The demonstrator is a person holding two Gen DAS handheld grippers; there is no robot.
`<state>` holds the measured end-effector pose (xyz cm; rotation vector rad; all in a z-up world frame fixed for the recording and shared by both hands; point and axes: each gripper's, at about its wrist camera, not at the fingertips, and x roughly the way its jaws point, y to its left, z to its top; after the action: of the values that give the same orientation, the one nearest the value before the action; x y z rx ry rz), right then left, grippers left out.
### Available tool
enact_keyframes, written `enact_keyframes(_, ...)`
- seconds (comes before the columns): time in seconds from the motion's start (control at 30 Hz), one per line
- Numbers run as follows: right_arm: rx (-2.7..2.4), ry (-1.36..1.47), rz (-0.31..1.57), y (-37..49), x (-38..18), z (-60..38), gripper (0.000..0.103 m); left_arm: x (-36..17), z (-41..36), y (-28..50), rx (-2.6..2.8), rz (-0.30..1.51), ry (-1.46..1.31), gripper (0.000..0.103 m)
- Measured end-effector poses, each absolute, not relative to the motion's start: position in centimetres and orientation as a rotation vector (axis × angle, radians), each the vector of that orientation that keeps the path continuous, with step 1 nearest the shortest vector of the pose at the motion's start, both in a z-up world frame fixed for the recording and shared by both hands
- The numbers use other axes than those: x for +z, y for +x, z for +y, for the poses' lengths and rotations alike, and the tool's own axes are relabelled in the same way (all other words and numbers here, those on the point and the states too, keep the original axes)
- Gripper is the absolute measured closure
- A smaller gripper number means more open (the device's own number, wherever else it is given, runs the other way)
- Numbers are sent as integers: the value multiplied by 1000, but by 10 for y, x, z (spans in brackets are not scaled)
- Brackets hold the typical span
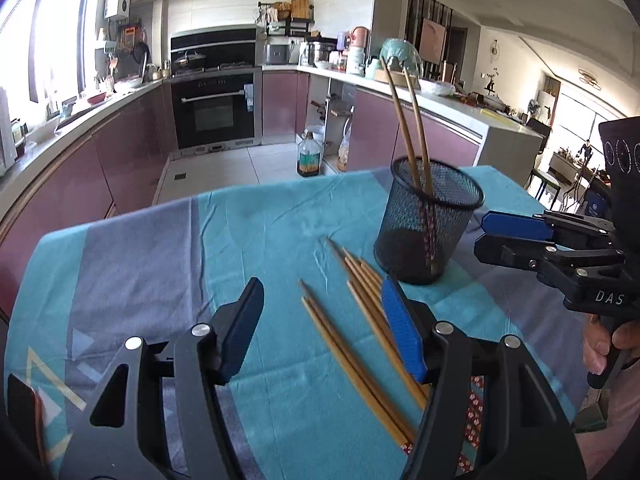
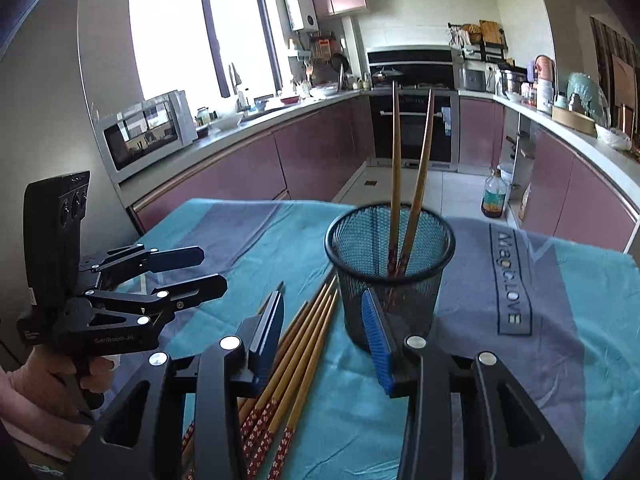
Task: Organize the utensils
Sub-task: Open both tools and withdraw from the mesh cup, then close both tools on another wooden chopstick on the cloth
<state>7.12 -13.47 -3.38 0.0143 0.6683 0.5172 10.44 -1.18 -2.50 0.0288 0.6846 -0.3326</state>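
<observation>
- Left tool [image 1: 322, 328]: jaws apart, nothing gripped; loose chopsticks [image 1: 360, 344] flat on the desk [image 1: 140, 264] just below and ahead, running between the two fingers, some passing under the right-hand pad.
- Right tool [image 2: 324, 332]: jaws partly apart, holding nothing; the same chopsticks [image 2: 296, 356] under its left-hand finger.
- Black mesh cup [image 2: 390, 268] upright straight ahead of the right tool, just behind its right-hand pad; ahead and right of the left tool.
- Two chopsticks [image 2: 408, 184] standing in the cup, leaning apart.
- Each tool held in a hand [image 2: 80, 372].
</observation>
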Motion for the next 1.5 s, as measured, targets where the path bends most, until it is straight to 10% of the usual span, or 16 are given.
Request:
enact_keyframes(0.77, 476, -10, 844, 76, -85, -119, 65, -89, -26, 110, -318, 891, 76, 47)
enact_keyframes(1.5, 441, -119, 886, 88, -94, -98, 80, -94, -33, 119, -329, 900, 89, 76)
